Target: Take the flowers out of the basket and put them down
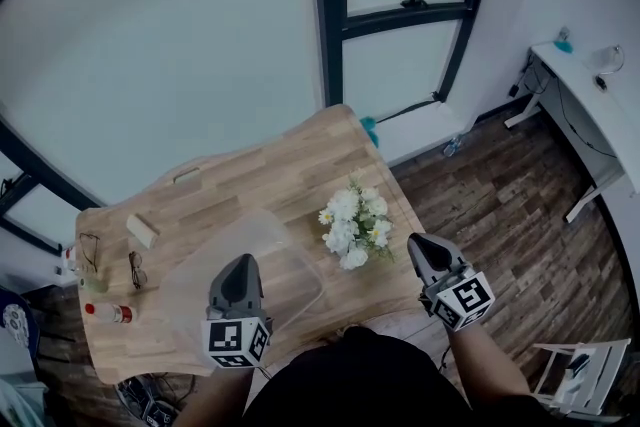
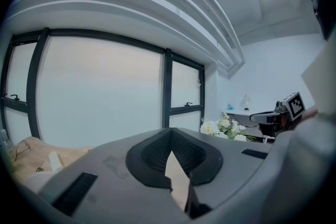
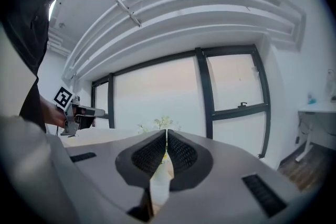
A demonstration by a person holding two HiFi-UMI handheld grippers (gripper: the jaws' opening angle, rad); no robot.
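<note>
Your flowers (image 1: 355, 227) sit on the worktop (image 1: 250, 180), centre-right of the frame, just beside the clear basket (image 1: 195, 280). Your left tongs (image 1: 240, 265) and right tongs (image 1: 418, 243) are both pinched together, nothing between them.

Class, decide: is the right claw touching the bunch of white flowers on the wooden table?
Apart. The head view shows bare wooden table between the shut right claw and the bunch of white flowers.

Flowers (image 1: 354, 227) white, yellow centres, green leaves; table (image 1: 258, 177) pale wood grain; floor (image 1: 500, 205) dark brown planks.
</note>
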